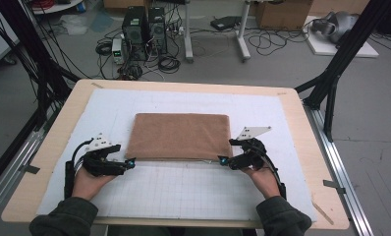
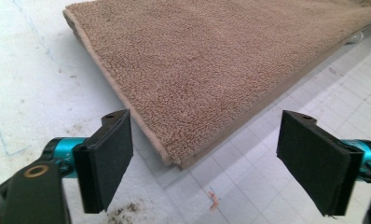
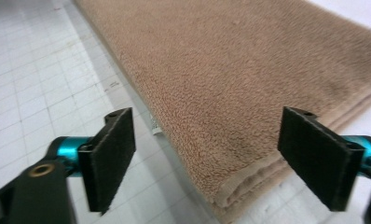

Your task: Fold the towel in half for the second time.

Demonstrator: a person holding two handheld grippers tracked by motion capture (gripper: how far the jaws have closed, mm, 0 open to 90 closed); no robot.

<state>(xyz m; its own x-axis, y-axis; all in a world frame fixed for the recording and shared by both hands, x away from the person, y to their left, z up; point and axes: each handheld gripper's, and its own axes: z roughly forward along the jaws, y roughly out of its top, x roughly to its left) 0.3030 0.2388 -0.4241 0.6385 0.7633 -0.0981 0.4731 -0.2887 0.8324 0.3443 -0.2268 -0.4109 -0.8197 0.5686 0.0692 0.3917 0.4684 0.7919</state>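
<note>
**Both grippers spread at the towel's near corners**

Now your left gripper (image 1: 129,163) sits at the near left corner of the folded brown terry-cloth towel (image 1: 180,136), and your right gripper (image 1: 222,161) sits at its near right corner. Both have their jaws spread wide, and neither one pinches anything.

Looking along your left gripper (image 2: 204,161), the towel's (image 2: 211,65) corner lies just ahead of the gap between the two black pads, low on the surface, with the cloth stretching away beyond it. The pads stand clear of the fabric on either side.

Looking along your right gripper (image 3: 207,161), the towel's (image 3: 249,84) corner reaches in between the pads, nearer the right-hand one, and its stacked folded edges show there. No pad presses on the cloth.

From above, the towel lies flat as a neat rectangle ahead of both grippers, on the white gridded mat (image 1: 183,189) that covers the pale wooden surface (image 1: 51,147). Your hands hold the grippers low, tips pointing inward toward each other along the towel's near edge.
</note>
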